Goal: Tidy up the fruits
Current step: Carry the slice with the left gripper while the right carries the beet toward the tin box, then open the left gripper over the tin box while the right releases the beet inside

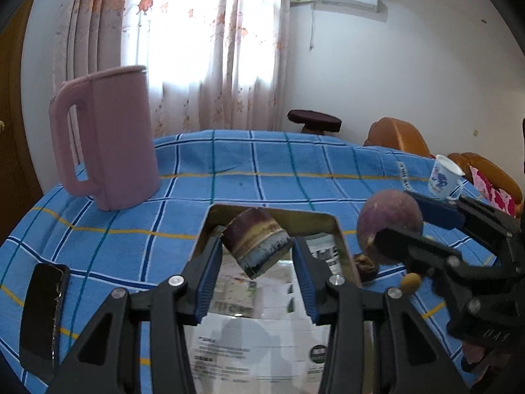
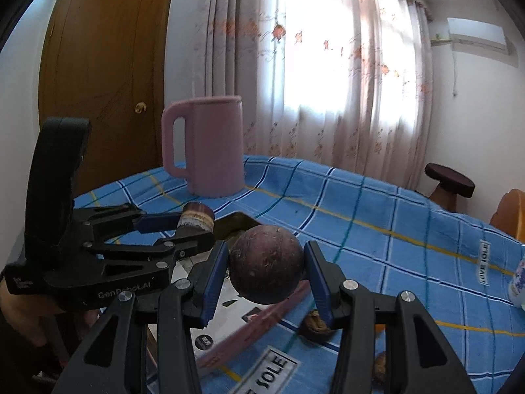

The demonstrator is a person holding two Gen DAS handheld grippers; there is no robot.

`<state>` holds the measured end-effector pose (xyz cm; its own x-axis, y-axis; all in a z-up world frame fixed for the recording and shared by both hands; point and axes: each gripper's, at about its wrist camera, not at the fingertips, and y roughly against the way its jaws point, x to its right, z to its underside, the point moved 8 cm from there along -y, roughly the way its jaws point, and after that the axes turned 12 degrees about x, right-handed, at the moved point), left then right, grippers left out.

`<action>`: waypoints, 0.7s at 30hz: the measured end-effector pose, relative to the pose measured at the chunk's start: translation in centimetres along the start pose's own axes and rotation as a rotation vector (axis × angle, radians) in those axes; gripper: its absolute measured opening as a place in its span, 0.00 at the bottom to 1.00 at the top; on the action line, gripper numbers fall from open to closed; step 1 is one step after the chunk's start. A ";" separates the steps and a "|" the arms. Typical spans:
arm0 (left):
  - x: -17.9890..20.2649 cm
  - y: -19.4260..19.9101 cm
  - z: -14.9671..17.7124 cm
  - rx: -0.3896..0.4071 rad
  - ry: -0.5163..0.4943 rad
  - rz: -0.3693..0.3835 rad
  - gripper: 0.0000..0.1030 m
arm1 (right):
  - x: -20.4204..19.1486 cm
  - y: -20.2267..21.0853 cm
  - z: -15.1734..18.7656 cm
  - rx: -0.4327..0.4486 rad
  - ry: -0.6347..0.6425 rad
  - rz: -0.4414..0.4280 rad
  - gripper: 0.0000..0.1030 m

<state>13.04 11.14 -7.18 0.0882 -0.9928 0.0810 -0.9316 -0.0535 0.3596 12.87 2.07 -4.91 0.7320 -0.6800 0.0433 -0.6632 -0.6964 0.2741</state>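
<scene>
My left gripper [image 1: 257,249] is shut on a short cut piece of purple-brown sugarcane [image 1: 256,246], tilted, above a gold-rimmed tray [image 1: 341,239] lined with white printed paper. My right gripper [image 2: 266,256] is shut on a round dark purple fruit [image 2: 265,264], held over the tray's right edge. In the left wrist view the right gripper [image 1: 398,218] and its round fruit [image 1: 390,223] show at the right. In the right wrist view the left gripper [image 2: 195,228] with the sugarcane piece [image 2: 197,218] shows at the left. Walnuts [image 2: 316,323] lie on the cloth beside the tray.
The table wears a blue checked cloth [image 1: 262,170]. A tall pink jug [image 1: 111,138] stands at the back left, a black phone [image 1: 42,315] lies near left. A white mug with blue flowers [image 1: 444,177] stands at the far right. A small yellow fruit [image 1: 410,281] lies by a walnut [image 1: 366,262].
</scene>
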 end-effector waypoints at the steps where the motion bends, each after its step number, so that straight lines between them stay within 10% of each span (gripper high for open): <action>1: -0.3 -0.2 0.2 -0.008 0.000 -0.007 0.45 | -0.2 -0.4 0.1 -0.007 0.003 -0.003 0.48; 21: -3.3 -2.4 1.9 -0.095 0.020 -0.049 0.45 | -2.9 -5.6 3.1 -0.141 0.059 -0.048 0.48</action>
<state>14.33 14.33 -10.07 0.1409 -0.9868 0.0797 -0.8884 -0.0905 0.4501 13.95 7.23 -9.59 0.7728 -0.6293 0.0825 -0.6019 -0.6856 0.4095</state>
